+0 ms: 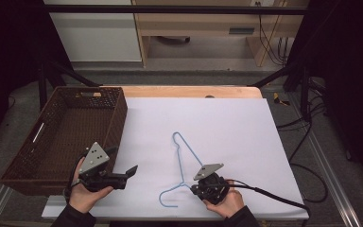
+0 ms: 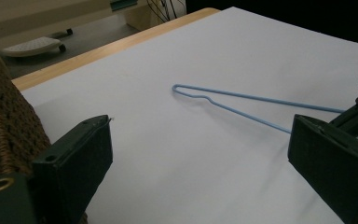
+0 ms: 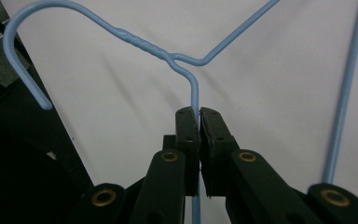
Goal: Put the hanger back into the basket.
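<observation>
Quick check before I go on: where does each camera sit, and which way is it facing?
High view: above the person's side, looking forward and down on the white table; both hands, left gripper, right gripper show.
Left gripper view: rides the left gripper, looking across the table; open jaws, basket alongside.
Right gripper view: rides the right gripper, jaws shut on the wire.
All three share the blue hanger.

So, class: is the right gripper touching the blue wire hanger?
Touching. The right gripper view shows the right gripper with both jaws shut on the blue wire hanger, just below its twisted neck.
</observation>
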Demonstrator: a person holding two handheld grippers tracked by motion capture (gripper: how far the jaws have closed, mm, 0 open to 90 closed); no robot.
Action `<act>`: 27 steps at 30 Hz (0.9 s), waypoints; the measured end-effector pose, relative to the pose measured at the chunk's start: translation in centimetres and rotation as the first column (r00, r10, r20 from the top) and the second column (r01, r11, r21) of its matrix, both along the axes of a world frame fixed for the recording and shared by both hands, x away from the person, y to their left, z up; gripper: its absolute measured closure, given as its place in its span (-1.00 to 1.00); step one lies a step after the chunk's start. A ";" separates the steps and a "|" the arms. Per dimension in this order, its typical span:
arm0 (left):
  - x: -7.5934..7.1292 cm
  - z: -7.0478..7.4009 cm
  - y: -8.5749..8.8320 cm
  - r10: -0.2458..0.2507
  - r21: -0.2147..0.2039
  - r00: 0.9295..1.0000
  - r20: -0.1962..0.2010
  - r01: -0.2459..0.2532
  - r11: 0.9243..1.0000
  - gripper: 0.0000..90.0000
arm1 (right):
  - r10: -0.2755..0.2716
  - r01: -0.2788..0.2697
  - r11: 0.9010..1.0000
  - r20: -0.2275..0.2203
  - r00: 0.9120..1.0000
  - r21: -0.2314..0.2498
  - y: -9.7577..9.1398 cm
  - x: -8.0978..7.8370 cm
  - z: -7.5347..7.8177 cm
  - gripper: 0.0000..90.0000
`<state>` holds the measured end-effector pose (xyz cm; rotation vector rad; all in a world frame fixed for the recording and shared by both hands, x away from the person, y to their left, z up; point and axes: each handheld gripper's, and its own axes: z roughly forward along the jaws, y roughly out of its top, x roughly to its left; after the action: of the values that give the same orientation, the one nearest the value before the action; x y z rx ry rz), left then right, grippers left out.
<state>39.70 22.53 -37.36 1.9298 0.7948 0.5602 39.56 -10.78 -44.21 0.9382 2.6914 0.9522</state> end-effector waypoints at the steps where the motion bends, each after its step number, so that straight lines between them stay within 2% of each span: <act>1: 0.0 -0.1 -0.2 -0.005 0.003 1.000 -0.003 0.005 1.000 -0.86 | 0.004 -0.004 1.000 0.010 1.000 0.007 -0.1 0.0 0.1 0.94; 8: 0.0 -0.8 -1.1 -0.030 0.016 0.999 -0.016 0.030 0.999 -0.84 | -0.004 0.003 0.998 0.018 1.000 0.058 -1.0 0.1 1.1 0.94; 12: -0.1 -1.6 -2.0 -0.054 0.038 0.998 -0.030 0.055 0.998 -0.84 | -0.021 0.019 0.995 0.017 1.000 0.094 -1.8 0.3 1.6 0.95; 19: -0.2 -2.5 -3.3 -0.087 0.060 0.995 -0.046 0.090 0.994 -0.82 | -0.036 0.033 0.993 0.026 0.999 0.115 -2.5 0.4 2.2 0.95; 21: -0.3 -3.0 -4.1 -0.114 0.048 0.992 -0.062 0.117 0.992 -0.78 | -0.048 0.045 0.991 0.024 0.999 0.124 -2.6 0.3 2.3 0.94; 24: -0.4 -3.3 -4.8 -0.133 0.046 0.989 -0.063 0.136 0.990 -0.74 | -0.045 0.041 0.991 0.029 0.999 0.130 -2.7 0.4 2.4 0.94; 27: -0.8 -3.8 -6.3 -0.183 0.043 0.981 -0.070 0.186 0.982 -0.63 | -0.048 0.043 0.990 0.034 0.998 0.135 -2.8 0.3 2.5 0.95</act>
<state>38.86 16.18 -41.14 2.0509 0.6387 0.4087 39.90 -13.56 -41.73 0.9919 2.5910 1.1420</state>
